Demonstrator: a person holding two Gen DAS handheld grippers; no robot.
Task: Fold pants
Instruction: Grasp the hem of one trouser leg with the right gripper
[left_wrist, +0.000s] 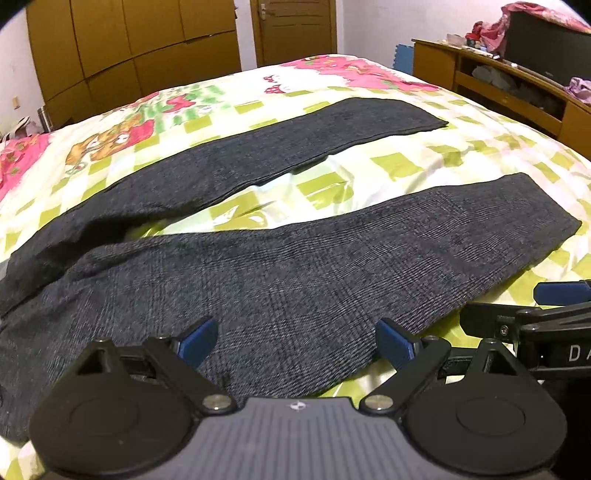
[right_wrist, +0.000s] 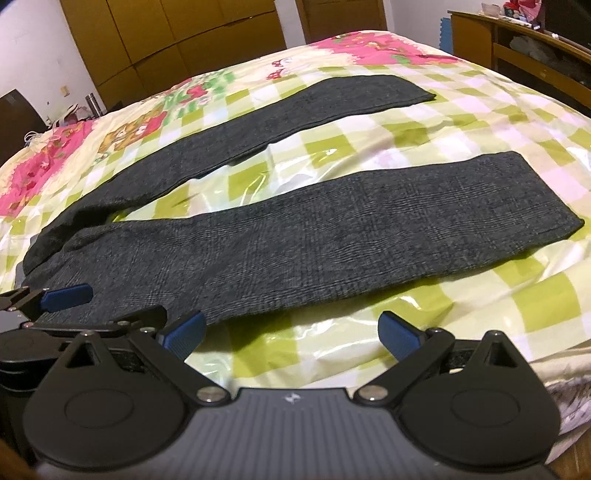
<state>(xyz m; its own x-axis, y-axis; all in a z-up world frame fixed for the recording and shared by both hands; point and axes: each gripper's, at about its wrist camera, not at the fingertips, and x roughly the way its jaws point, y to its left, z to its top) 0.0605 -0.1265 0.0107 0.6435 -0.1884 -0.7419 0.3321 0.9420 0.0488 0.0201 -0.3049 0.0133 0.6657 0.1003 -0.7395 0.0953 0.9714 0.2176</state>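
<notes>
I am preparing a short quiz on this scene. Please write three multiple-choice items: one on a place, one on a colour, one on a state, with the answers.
1. Where do the pants lie?
A. on the bed
B. on the floor
C. on the cabinet

2. What colour are the pads of the left hand-held gripper?
A. red
B. blue
C. white

3. How do the two pant legs lie?
A. stacked one on the other
B. rolled up
C. spread apart, flat

Answers:
1 A: the pants rest on the checked sheet of the bed.
2 B: both pads beside the cloth are blue.
3 C: sheet shows between the near leg and the far leg. The right hand-held gripper is open and holds nothing.
</notes>
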